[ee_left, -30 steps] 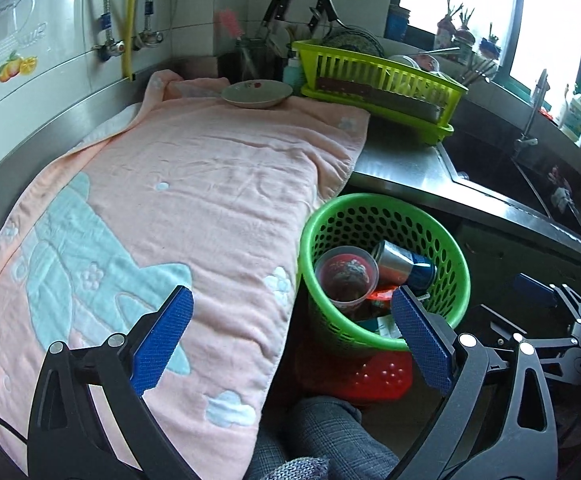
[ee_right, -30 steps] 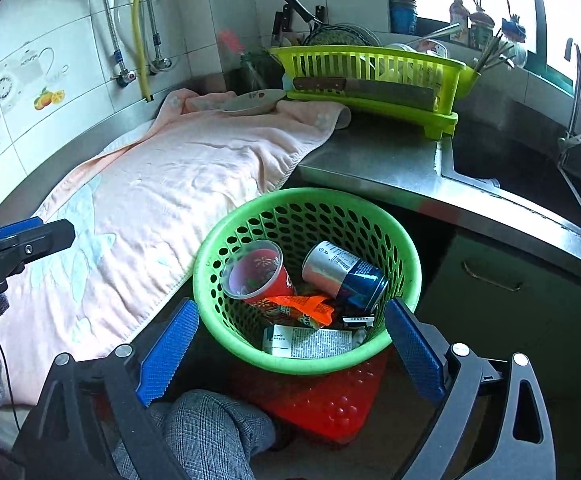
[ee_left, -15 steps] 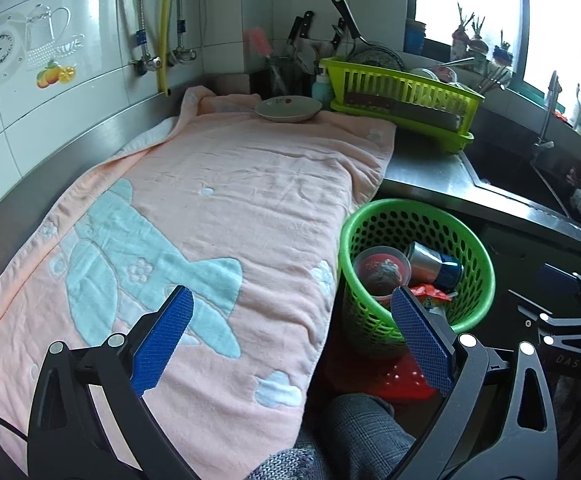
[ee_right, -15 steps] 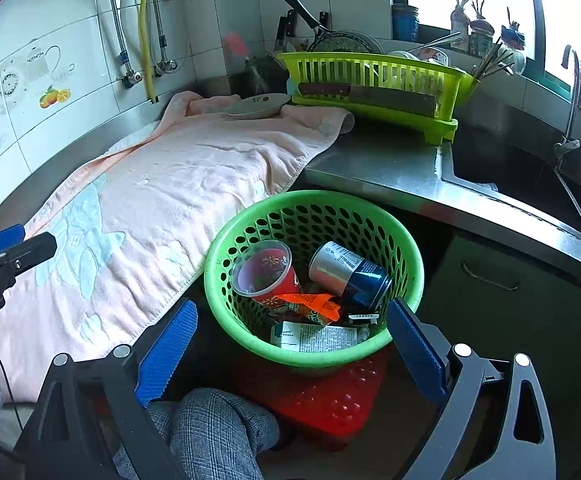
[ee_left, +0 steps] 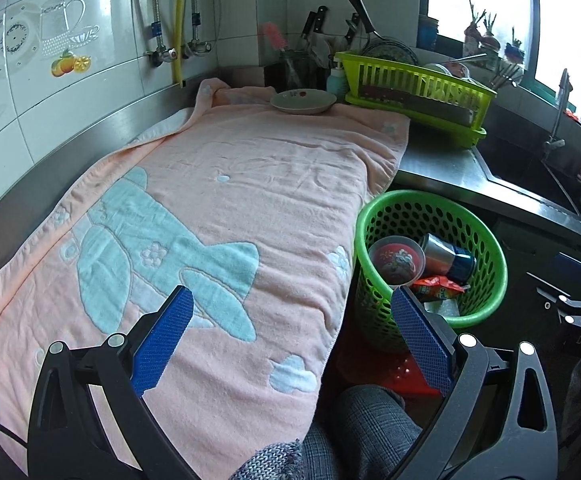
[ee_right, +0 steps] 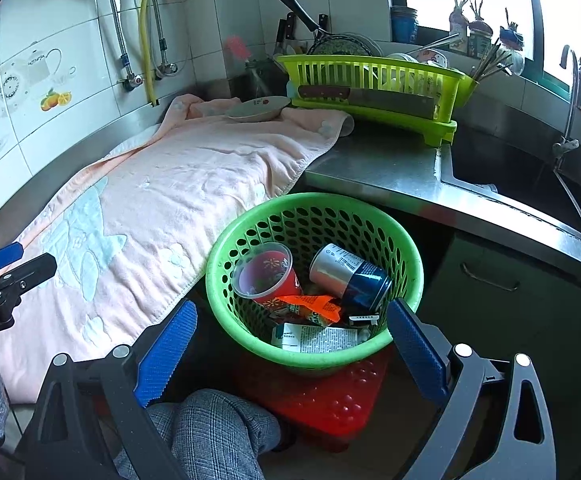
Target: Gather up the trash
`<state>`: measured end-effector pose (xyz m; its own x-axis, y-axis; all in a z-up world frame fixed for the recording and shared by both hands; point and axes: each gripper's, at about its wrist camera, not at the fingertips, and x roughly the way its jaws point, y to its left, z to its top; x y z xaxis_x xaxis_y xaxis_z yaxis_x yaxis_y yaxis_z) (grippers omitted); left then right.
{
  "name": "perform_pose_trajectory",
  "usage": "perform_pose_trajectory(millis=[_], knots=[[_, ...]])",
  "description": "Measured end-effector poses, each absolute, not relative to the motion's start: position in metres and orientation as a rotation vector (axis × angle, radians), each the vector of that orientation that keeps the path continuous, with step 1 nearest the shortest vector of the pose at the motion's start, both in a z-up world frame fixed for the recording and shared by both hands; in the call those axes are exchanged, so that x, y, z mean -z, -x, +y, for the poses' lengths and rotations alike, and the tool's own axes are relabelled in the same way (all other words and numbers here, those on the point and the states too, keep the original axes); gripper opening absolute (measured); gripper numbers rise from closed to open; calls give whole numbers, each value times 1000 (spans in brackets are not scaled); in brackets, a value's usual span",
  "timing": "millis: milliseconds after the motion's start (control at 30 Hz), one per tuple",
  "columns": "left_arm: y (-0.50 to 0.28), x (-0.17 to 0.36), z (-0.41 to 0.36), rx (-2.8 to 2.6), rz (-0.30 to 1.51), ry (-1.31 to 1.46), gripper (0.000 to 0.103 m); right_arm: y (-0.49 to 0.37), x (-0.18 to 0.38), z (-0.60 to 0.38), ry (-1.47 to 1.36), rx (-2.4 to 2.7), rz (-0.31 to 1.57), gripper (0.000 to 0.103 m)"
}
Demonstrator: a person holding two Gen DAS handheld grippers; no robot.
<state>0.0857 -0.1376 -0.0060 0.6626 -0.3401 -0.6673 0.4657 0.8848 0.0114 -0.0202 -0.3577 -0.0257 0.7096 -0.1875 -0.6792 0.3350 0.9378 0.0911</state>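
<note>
Right wrist view looks down into the round green plastic basket with holes, which sits on a red plastic stool just beside the pink towel with a blue plane picture. The basket could tip off the stool if a gripper or the person's knee bumps it, I think. Inside lie a clear cup with a red inside, a silver and blue can, an orange wrapper and a white paper packet. The right gripper and left gripper both have their jaws wide apart and hold nothing.

Green basket holds tilted cup, can, wrappers.
</note>
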Motion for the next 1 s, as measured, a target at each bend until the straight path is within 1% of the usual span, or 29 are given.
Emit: perform_pose_trajectory(millis=[700, 1000], knots=[[-73, -6, -131, 435, 619, -155, 98, 24, 16, -348, -188, 290, 689, 93], [-73, -5, -131, 430, 617, -158, 98, 24, 15, -347, -183, 288, 685, 93]])
